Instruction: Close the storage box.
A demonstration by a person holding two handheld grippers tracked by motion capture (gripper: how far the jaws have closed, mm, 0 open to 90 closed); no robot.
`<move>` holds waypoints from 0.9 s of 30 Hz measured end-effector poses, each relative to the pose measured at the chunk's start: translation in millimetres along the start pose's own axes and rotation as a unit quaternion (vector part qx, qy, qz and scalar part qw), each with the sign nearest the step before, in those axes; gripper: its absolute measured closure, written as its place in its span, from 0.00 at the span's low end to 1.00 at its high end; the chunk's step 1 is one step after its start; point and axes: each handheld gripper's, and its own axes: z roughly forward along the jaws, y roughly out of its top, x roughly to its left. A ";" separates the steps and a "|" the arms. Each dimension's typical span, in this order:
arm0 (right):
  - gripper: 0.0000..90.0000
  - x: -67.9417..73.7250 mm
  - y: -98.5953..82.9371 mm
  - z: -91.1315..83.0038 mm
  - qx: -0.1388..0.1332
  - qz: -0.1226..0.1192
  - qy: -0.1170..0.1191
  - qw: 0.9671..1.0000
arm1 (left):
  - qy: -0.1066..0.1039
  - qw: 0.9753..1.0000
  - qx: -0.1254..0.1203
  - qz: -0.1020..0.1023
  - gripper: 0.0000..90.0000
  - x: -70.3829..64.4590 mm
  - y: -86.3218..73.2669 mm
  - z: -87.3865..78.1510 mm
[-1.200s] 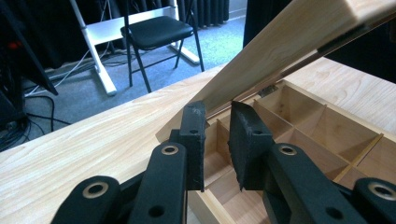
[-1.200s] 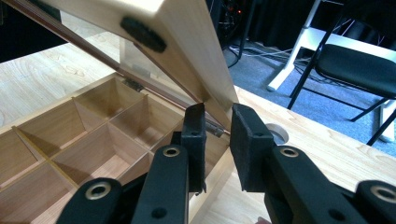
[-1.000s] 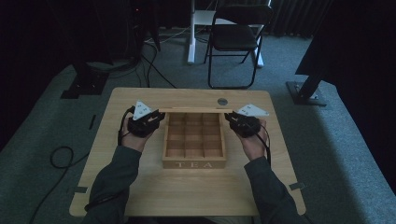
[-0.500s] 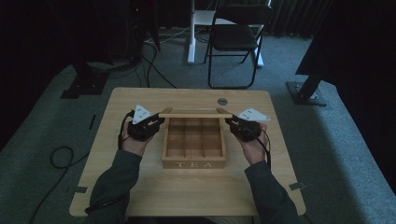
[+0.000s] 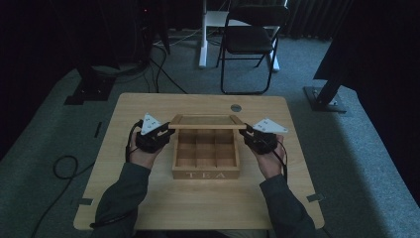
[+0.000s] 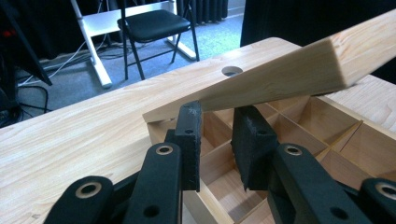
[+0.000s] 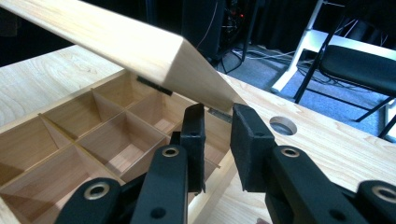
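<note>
High view: wooden tea box [image 5: 205, 168] sat mid-table [image 5: 148, 208], its hinged lid [image 5: 207, 121] part-raised, tilted up w/ front edge off the box. Compartments underneath looked empty. Left gripper [image 5: 159, 140] was at the lid's left end, right gripper [image 5: 251, 138] at its right end. In the left gripper view the jaws stood apart, lid's underside resting on the tip of one pad [image 6: 190, 122]; nothing clamped. Right gripper view, same: jaws parted w/ a clear gap, lid edge [image 7: 201, 70] just above the tips, prob. propped not gripped. Risk as I judge it: lid only rested on tips, so uneven lift or a slip off either end could let it drop shut, or skew the hinges.
</note>
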 end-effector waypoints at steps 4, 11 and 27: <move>0.81 2.1 -1.1 -3.0 -0.001 0.003 0.003 1.000 | -0.002 1.000 0.004 0.000 0.79 -1.0 -1.2 -1.1; 0.81 4.4 -3.9 -7.8 -0.002 0.014 0.010 1.000 | -0.008 1.000 0.003 -0.005 0.78 -2.1 -5.1 -2.7; 0.75 15.1 -7.3 -20.7 -0.001 0.014 0.010 1.000 | -0.003 1.000 0.006 -0.005 0.78 -5.1 -8.8 -3.2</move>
